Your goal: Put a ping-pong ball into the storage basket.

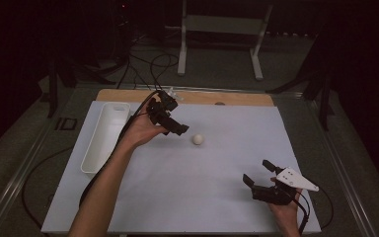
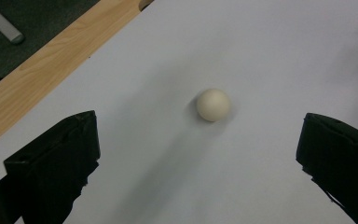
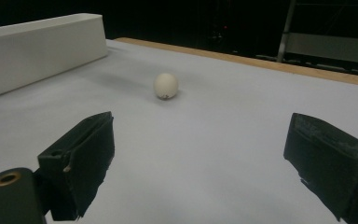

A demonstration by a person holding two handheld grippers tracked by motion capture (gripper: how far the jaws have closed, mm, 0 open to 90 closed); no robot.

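High view gives me the whole bench: a wooden table (image 1: 237,98) whose bare, grained edge runs across the upper middle of the frame, most of it covered by a smooth, matte white sheet (image 1: 202,187) that spreads over the centre and lower half. Along the sheet's left edge I see a long, narrow white tray (image 1: 94,158), plastic-looking, with upright walls and rounded corners. My left gripper (image 1: 175,127) sits just left of centre, black and blocky, held in a hand whose bare forearm climbs from the bottom edge; its jaws are spread wide and empty, pointing toward the right of the frame. My right gripper (image 1: 259,173) rests at the lower right, also black, with a flat grey three-cornered plate on top; its jaws are likewise parted, grasping nothing. Smallest is the ball (image 1: 198,139), a smooth, cream-coloured sphere lying on the sheet near the frame's centre, just right of the left gripper's tips and apart from them. In the left gripper view it sits at centre between the jaws; in the right gripper view, upper centre.
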